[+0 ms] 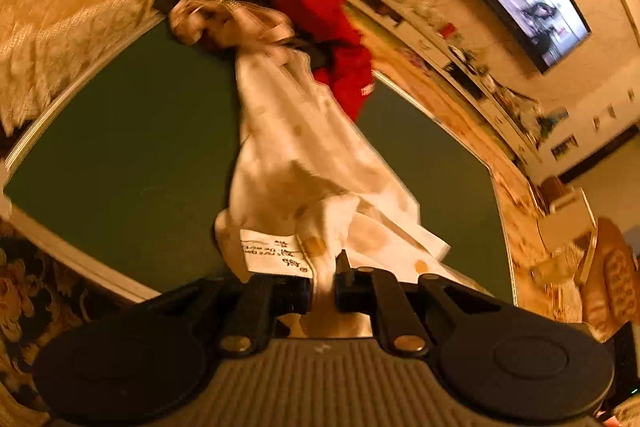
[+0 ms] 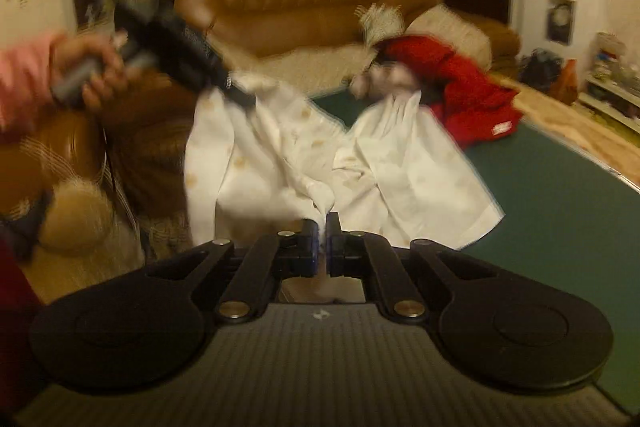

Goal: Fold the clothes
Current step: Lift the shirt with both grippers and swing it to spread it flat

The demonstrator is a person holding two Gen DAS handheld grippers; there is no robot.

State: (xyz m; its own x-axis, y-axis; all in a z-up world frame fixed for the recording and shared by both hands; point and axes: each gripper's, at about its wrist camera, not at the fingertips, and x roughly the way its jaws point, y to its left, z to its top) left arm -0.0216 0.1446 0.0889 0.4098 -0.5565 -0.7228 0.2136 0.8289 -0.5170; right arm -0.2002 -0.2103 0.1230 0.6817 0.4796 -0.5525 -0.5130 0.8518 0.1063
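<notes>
Left tongs (image 1: 323,281) and right tongs (image 2: 322,235) each pinch a separate edge of the white spotted garment (image 2: 280,155), held lifted off the green counter (image 2: 560,187), probably to spread it flat for folding; red garment (image 2: 464,87) waits behind

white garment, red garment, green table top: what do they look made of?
White garment: thin woven cloth, likely cotton or blend; it hangs in soft creases, with a sewn care label.
Red garment: thicker, matte, perhaps fleece or padded; it lies bulky. Blur leaves this open.
Green table top: smooth, matte, hard-looking; material unclear.
</notes>
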